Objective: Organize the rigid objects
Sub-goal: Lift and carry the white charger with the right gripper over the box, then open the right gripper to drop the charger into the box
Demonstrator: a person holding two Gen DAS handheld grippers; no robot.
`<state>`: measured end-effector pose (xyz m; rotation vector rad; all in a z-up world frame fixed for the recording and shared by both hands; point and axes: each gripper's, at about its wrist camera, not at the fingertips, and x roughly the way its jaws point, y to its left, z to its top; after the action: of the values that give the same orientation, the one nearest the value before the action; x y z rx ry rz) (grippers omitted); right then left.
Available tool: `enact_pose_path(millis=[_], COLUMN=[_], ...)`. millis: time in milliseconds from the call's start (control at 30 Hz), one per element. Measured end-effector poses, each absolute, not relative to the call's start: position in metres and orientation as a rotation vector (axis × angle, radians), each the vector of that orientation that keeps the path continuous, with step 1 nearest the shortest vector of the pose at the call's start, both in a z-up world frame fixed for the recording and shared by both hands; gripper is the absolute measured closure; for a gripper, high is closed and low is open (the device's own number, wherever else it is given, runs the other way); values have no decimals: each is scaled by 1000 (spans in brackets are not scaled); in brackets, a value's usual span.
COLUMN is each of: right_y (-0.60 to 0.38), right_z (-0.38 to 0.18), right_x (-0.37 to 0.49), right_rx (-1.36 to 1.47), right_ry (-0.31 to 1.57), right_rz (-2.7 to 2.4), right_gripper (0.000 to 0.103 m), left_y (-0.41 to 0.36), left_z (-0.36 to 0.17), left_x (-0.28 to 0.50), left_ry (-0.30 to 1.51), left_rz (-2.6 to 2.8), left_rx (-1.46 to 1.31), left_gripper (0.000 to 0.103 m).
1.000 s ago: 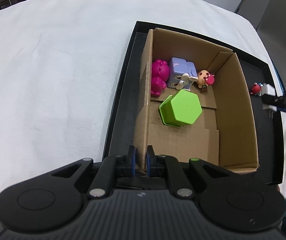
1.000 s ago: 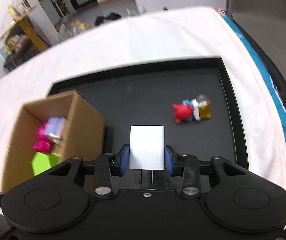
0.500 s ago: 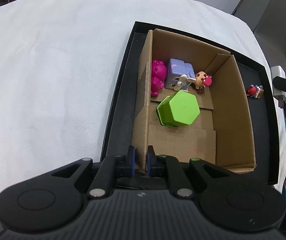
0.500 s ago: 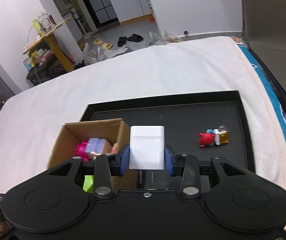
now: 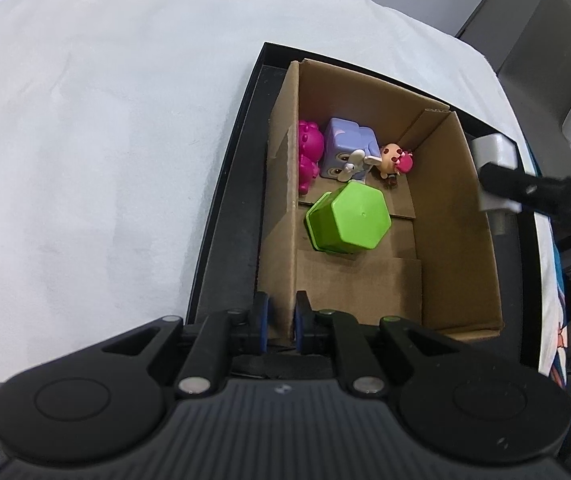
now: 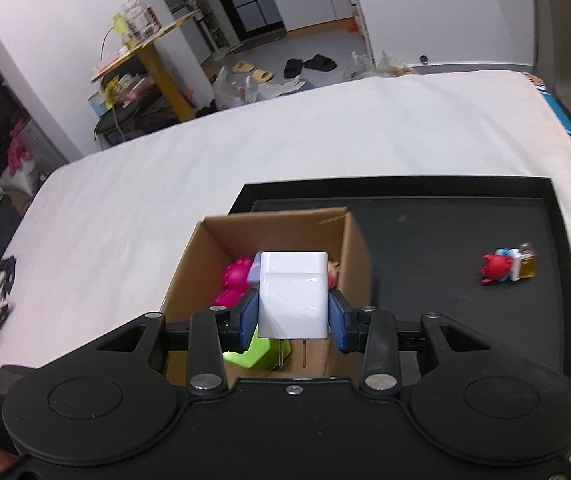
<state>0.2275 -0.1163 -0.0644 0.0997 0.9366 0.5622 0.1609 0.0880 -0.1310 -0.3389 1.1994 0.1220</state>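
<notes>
Charger = white glossy plastic block, rounded corners, smooth faces, 2 thin metal prongs at bottom. R gripper clenched on it, blue pads pressing its left and right sides. Prongs point back toward the gripper body, flat end faces away from cam; long axis runs along the fingers. Sits in the air above the cardboard box, over the box's right-hand part as seen in right wrist view. In left wrist view charger shows at the box's right wall, looks grey in shade there.

Box: plain brown corrugated board, open top, matte, inner flaps folded flat on floor. Stands on black tray w/ raised rim, tray on white cloth-covered table, cloth slightly wrinkled.

L gripper clamped on the near-left box wall, one pad either side of the board edge.

Inside box: green hexagonal container, smooth plastic, tipped on its side, mid-floor. Behind it at far end: magenta bumpy toy against left wall, lilac cube toy next to it, small tan/pink figurine right of cube.

On tray, outside box, well apart to the right: small red/blue figure w/ amber clear block, lying on its side.
</notes>
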Motion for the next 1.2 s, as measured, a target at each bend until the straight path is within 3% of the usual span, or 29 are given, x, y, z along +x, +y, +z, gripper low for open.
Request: enact_pose_path(millis=[567, 1200], right_y=[-85, -128], right_z=[-88, -67], right_x=[223, 230], right_rx=[-34, 129], right_ry=[929, 980], right_rz=[523, 543], right_gripper=[64, 58], left_y=[95, 93], left_z=[-129, -123], left_x=[155, 156], left_ry=[1176, 1171], left_rz=[118, 137], left_rx=[-349, -324], left_gripper=[91, 91])
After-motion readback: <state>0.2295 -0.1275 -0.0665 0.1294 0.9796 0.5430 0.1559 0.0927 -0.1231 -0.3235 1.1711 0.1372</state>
